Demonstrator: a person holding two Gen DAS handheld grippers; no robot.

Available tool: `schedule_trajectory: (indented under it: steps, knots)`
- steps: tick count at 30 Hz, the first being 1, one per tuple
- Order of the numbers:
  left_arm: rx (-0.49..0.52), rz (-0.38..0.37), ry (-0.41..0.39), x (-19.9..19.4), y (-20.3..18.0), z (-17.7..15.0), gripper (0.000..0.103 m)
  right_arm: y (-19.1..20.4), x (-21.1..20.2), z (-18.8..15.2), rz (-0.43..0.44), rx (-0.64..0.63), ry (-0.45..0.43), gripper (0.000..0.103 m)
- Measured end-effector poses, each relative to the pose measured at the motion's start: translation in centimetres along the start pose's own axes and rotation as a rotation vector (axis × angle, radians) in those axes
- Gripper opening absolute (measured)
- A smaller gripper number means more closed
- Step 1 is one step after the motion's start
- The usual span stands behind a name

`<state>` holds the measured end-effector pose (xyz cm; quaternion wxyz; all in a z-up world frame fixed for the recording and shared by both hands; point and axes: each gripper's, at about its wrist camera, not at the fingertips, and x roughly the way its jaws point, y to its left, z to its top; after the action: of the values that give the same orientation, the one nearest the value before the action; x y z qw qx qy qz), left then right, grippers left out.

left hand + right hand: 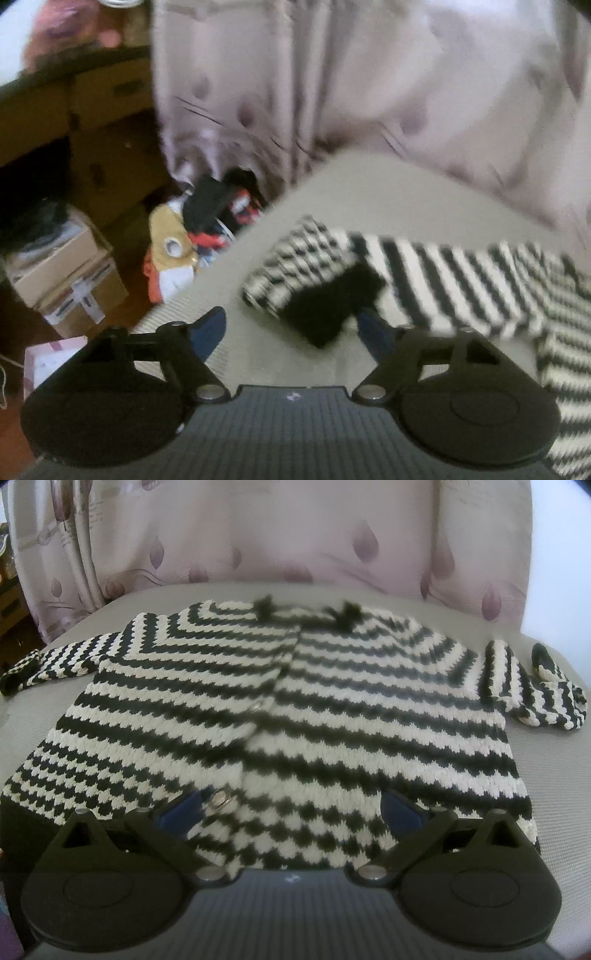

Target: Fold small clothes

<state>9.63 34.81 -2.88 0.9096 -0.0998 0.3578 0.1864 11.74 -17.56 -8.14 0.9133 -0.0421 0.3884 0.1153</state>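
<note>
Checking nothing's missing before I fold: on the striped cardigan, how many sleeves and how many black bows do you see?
Sleeves: 2
Black bows: 2
Total: 4

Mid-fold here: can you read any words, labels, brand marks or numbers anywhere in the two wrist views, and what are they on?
No text can be read in either view.
Cardboard boxes: pale tape and label patches, too blurred to read.
Left gripper base: a small white mark, too small to make out.
Right gripper base: the same small white mark, unreadable.
Striped cardigan: no label or print visible, only metal snaps.
</note>
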Motion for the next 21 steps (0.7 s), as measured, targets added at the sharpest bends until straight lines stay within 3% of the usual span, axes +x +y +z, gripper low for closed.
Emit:
schedule_trajectory:
  steps: [2, 3, 4, 5, 7, 11, 14, 19, 20, 21]
  knots:
    - [-0.007, -0.026, 0.033, 1.3, -0.3, -0.6, 0.076, -0.1, 0.1, -0.1, -0.002, 0.005, 0.008, 0.103]
    - [-0.019, -0.033, 0.045, 2.1, -0.3, -0.7, 0.067, -0.1, 0.2, -0.1, -0.002, 0.007, 0.013, 0.103]
    - [-0.029, -0.021, 0.056, 2.8, -0.4, -0.7, 0.052, -0.1, 0.3, -0.1, -0.002, 0.008, 0.019, 0.103]
    - [-0.043, -0.005, 0.079, 3.5, -0.3, -0.4, 0.011, -0.1, 0.4, -0.1, -0.003, 0.006, 0.023, 0.103]
    - [-0.118, -0.01, 0.064, 3.5, 0.8, 0.5, 0.013, 0.1, 0.3, -0.1, -0.008, -0.005, 0.023, 0.103]
    - [-0.241, 0.042, -0.101, 0.8, 3.1, 3.0, 0.013, 0.3, 0.3, 0.1, -0.013, -0.013, 0.019, 0.103]
    - [-0.359, 0.055, -0.093, 0.8, 5.6, 3.8, 0.013, 0.4, 0.7, 0.0, -0.008, -0.01, 0.029, 0.103]
    - [-0.452, 0.102, -0.034, 1.6, 7.5, 3.1, 0.018, 1.0, 1.2, -0.2, -0.004, -0.027, 0.042, 0.103]
    - [-0.46, 0.151, -0.042, 1.6, 7.7, 2.9, 0.039, 1.0, 1.2, -0.3, -0.003, -0.029, 0.041, 0.103]
    - [-0.469, 0.176, -0.052, 1.7, 8.2, 2.8, 0.067, 1.0, 1.1, -0.3, -0.002, -0.028, 0.04, 0.103]
